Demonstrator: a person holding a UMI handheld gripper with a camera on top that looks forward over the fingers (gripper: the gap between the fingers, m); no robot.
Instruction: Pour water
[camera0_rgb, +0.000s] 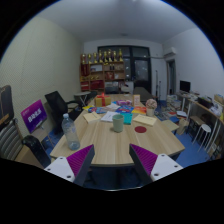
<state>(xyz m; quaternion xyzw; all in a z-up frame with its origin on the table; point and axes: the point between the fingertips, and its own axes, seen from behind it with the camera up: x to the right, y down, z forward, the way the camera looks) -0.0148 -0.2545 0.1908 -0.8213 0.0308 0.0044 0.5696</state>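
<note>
Bottle (70, 131) on table (105, 148), beyond open jaws.

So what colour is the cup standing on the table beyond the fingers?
Teal-green, best seen in the gripper view: the cup stands mid-table, beyond the open gripper.

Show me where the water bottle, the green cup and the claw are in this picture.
water bottle (70, 133), gripper view, on its clear body.
green cup (118, 123), gripper view, on its side wall.
claw (112, 163), gripper view, open, midway between its fingertips.

Gripper (111, 166) held level, fingers wide apart, nothing btwn pads.
</note>
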